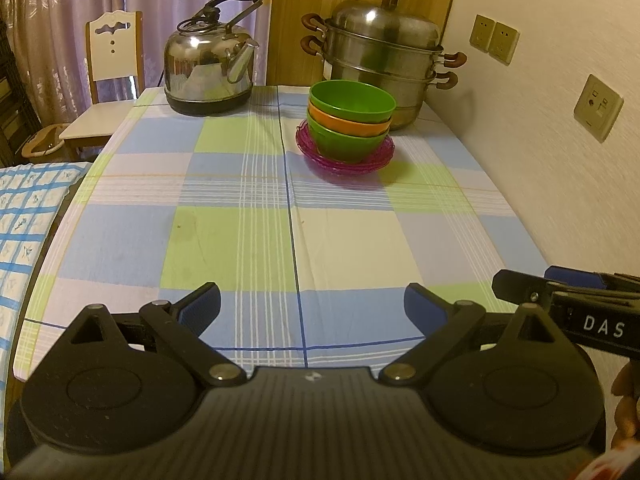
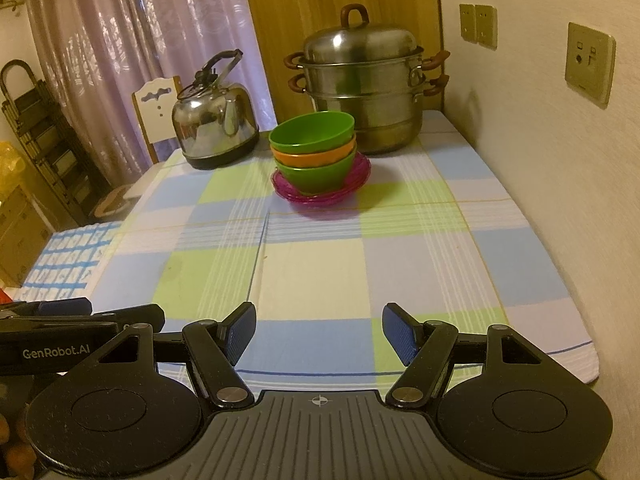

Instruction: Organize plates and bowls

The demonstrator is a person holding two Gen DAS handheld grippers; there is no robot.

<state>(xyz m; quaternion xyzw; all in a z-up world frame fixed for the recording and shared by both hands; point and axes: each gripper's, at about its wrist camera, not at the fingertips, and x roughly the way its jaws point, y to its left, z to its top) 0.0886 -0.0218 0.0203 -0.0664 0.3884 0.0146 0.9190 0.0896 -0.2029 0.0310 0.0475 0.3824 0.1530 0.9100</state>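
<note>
Left tool (image 1: 312,306) and right tool (image 2: 319,334): jaws spread, nothing between them, both low over the near counter (image 1: 240,240). Far side, left to right: kettle (image 1: 210,68), spout aimed right; bowls (image 1: 350,120), three nested upright, mouths up, green over orange over green, standing on pink plates (image 1: 344,158); steamer (image 1: 384,60) just behind. Plate count unclear; bowls hide their centres.

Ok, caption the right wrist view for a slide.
Open right gripper facing stacked green and orange plastic bowls on pink plates.
</note>
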